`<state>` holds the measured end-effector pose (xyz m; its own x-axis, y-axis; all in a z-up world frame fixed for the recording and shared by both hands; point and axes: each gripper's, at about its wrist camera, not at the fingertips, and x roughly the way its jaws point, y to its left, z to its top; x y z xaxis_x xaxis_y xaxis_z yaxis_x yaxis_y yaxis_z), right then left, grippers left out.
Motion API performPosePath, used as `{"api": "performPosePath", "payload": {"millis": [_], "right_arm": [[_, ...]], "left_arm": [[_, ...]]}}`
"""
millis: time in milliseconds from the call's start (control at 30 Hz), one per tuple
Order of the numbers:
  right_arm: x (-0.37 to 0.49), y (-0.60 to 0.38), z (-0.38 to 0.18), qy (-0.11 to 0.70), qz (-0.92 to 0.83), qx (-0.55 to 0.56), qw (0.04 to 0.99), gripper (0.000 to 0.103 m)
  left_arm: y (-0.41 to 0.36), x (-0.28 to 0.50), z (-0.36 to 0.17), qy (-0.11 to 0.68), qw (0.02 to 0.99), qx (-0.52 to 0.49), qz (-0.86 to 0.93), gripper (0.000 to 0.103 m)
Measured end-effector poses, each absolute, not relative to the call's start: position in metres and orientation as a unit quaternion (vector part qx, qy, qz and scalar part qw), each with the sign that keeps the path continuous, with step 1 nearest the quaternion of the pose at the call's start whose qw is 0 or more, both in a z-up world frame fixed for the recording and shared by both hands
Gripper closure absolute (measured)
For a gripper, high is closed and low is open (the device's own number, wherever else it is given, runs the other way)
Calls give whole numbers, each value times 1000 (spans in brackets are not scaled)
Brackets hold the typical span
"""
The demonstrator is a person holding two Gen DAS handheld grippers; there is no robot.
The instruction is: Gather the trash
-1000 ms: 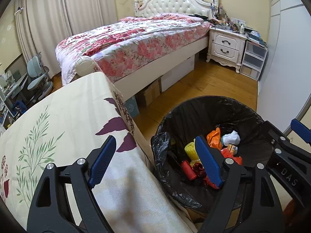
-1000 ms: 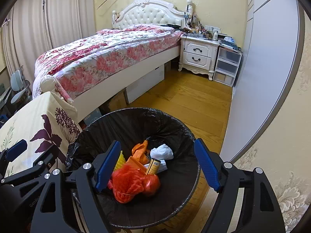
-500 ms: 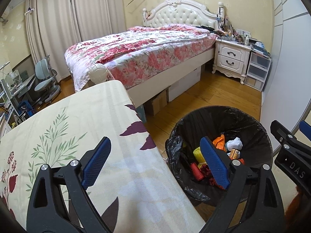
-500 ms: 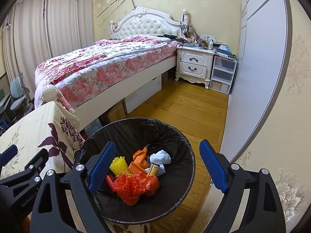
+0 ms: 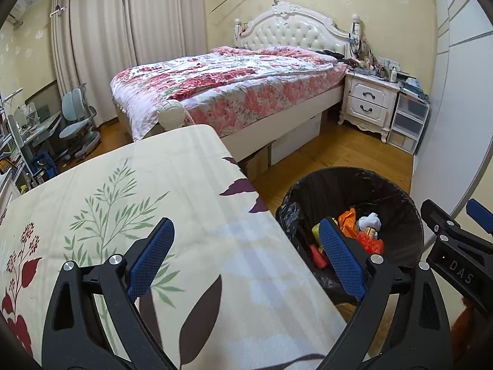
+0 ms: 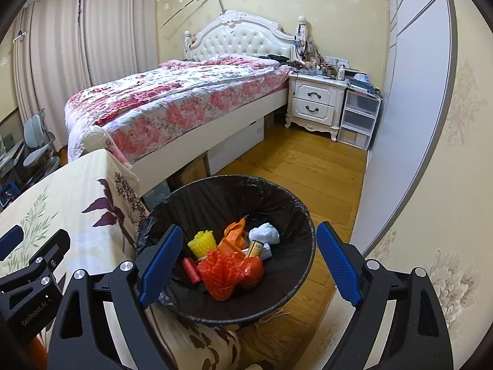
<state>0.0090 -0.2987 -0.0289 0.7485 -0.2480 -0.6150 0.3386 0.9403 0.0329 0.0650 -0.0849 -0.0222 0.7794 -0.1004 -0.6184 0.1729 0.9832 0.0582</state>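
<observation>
A round bin with a black liner (image 6: 277, 197) stands on the wood floor beside the table and also shows in the left wrist view (image 5: 339, 182). In it lie an orange net bag (image 6: 228, 273), a yellow piece (image 6: 201, 242), a red roll (image 6: 190, 269), an orange wrapper (image 6: 235, 231), a white wad (image 6: 265, 233) and a small can (image 6: 254, 248). My right gripper (image 6: 246, 260) is open and empty above the bin. My left gripper (image 5: 246, 256) is open and empty above the table's right edge.
A table with a cream floral cloth (image 5: 129, 191) is on the left. A bed with a floral quilt (image 5: 234, 86), a white nightstand (image 5: 369, 104), plastic drawers (image 5: 406, 123) and boxes under the bed (image 5: 295, 138) lie beyond. A wall (image 6: 431, 154) runs on the right.
Both grippers have risen and pulled back from the bin, so the bin looks smaller and lower. The left view now shows more tablecloth. Both stay open and empty.
</observation>
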Motion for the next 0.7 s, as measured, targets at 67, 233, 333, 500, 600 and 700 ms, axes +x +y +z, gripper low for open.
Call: {"api": "performPosePath", "payload": {"millis": [67, 233, 333, 500, 600, 700], "right_arm": [[3, -293, -27, 317, -153, 70, 933, 17], [-10, -281, -21, 313, -140, 64, 937, 17], [-18, -274, -17, 309, -132, 61, 940, 17], [-29, -265, -7, 301, -123, 59, 944, 17], [-37, -259, -2, 296, -119, 55, 946, 17], [-42, -254, 0, 295, -116, 51, 947, 17]], "left_arm": [[-79, 59, -20, 322, 943, 53, -71, 10], [-64, 42, -16, 319, 945, 47, -62, 10], [-55, 32, -13, 317, 946, 41, -60, 10], [-45, 16, -7, 312, 948, 40, -58, 10], [-39, 9, -3, 307, 949, 37, -57, 10], [-32, 1, 1, 303, 951, 33, -57, 10]]}}
